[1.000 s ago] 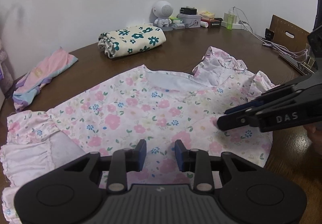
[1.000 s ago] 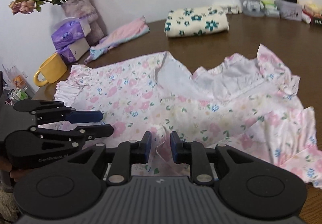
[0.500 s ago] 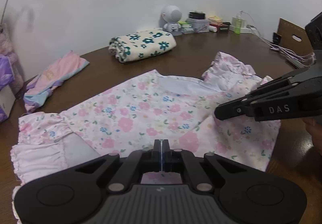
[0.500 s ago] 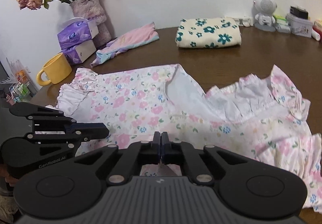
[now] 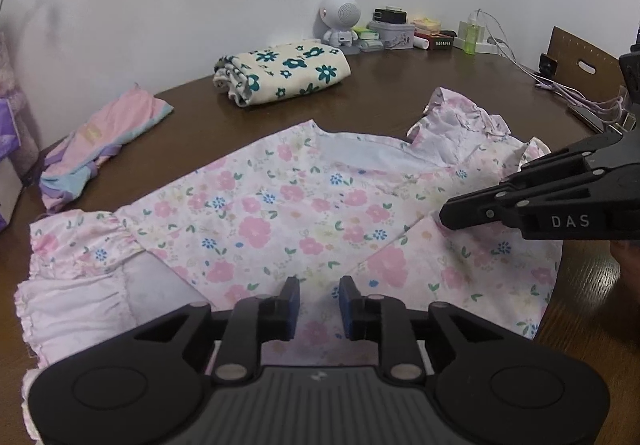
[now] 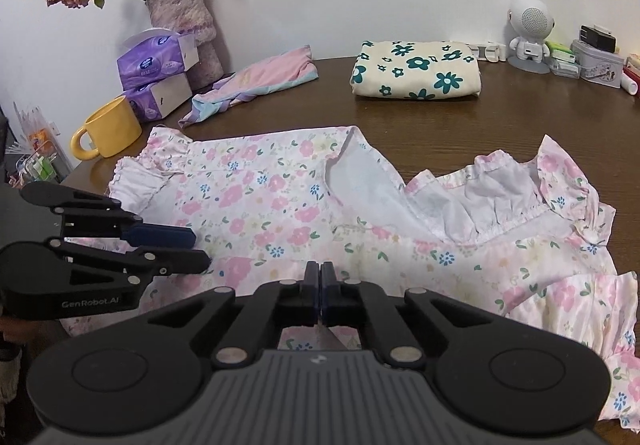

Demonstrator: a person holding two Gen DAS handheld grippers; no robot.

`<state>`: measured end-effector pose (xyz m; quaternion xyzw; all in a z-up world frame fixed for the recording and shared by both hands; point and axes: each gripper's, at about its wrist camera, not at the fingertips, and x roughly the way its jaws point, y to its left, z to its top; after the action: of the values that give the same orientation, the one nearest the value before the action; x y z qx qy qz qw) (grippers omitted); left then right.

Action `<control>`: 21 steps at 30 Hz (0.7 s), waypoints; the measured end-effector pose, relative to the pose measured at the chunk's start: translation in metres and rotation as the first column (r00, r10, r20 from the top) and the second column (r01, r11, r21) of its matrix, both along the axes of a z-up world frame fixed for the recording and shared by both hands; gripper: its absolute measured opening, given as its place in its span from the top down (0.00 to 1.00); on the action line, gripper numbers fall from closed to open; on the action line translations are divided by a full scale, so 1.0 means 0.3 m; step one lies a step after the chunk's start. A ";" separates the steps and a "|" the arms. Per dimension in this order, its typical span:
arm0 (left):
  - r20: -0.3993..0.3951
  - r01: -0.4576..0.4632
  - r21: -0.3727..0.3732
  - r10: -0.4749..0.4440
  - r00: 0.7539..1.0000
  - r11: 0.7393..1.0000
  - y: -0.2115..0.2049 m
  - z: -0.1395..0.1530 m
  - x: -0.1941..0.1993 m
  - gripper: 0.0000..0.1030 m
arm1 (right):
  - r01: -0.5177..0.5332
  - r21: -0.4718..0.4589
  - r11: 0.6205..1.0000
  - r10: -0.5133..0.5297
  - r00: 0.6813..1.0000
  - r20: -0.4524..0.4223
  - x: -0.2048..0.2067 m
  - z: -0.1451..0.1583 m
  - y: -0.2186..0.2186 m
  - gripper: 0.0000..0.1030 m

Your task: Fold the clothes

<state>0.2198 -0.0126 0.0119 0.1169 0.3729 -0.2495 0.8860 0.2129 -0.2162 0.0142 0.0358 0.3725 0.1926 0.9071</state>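
Observation:
A pink floral dress lies spread on the brown table, with its right side rumpled and partly turned over. My left gripper hovers open over the dress's near edge, with nothing between its fingers. In the right wrist view the left gripper reaches in from the left, over the dress. My right gripper is shut, with dress fabric pinched at its tips. In the left wrist view the right gripper sits at the tip of a diagonal fold in the dress.
A folded cream flowered cloth and a pink striped garment lie further back. A yellow mug, tissue packs and a vase stand at the left. A robot-shaped speaker, small boxes and cables line the back right.
My left gripper closed half a second ago and has now opened again. My right gripper closed on a pucker of dress fabric and stays shut.

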 end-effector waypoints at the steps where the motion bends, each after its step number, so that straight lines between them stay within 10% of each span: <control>1: 0.001 0.002 -0.001 -0.002 1.000 1.000 0.001 -0.001 0.000 0.82 | -0.002 0.000 1.000 0.002 1.000 0.000 -0.001 -0.001 0.000 0.99; 5: 0.032 -0.003 0.030 0.002 0.999 1.000 -0.012 -0.001 -0.017 1.00 | -0.005 0.005 1.000 0.005 1.000 0.003 -0.004 -0.005 -0.002 0.99; 21: 0.071 -0.090 0.056 0.086 0.994 0.994 -0.015 0.015 -0.017 0.91 | 0.015 -0.003 1.000 -0.015 1.000 0.020 0.004 -0.039 0.002 0.99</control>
<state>0.2146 -0.0172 0.0164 0.1351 0.3543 -0.1947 0.9046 0.2140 -0.2155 0.0027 0.0352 0.3633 0.1854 0.9123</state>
